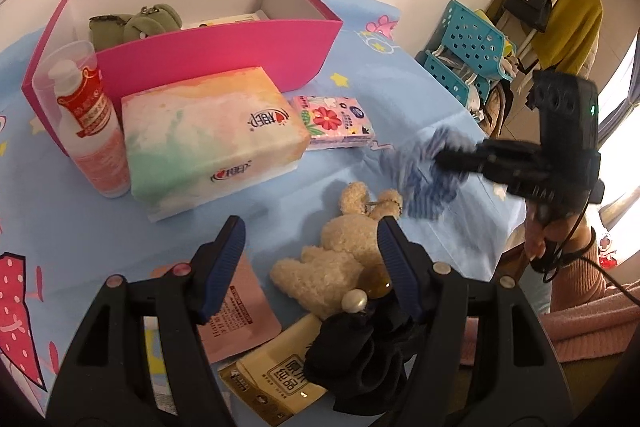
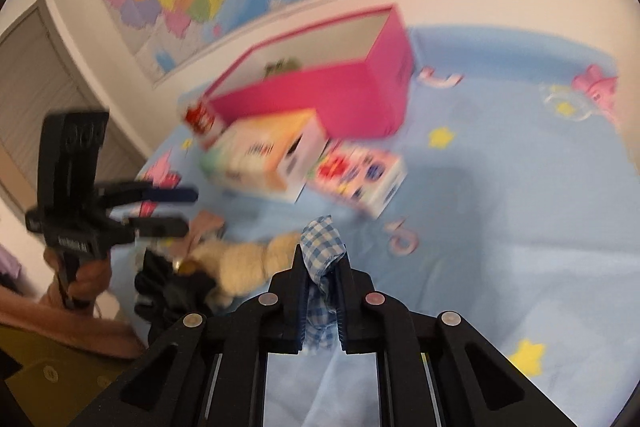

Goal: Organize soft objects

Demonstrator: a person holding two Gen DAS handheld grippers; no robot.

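My right gripper (image 2: pixel 322 259) is shut on a blue-and-white checked cloth (image 2: pixel 322 247) and holds it above the blue bedsheet; it shows blurred in the left wrist view (image 1: pixel 420 183). My left gripper (image 1: pixel 312 239) is open and empty, just above a cream plush bunny (image 1: pixel 332 263) that lies between its fingers. A black fabric piece with a pearl (image 1: pixel 356 359) lies near the right finger. A pink open box (image 1: pixel 224 55) at the back holds a green plush toy (image 1: pixel 136 23).
A large tissue pack (image 1: pixel 208 139), a small floral tissue pack (image 1: pixel 332 121) and a pink bottle (image 1: pixel 92 123) stand before the box. A pink sachet (image 1: pixel 240 311) and a beige packet (image 1: pixel 272 383) lie under my left gripper. Blue crates (image 1: pixel 464 43) stand beyond the bed.
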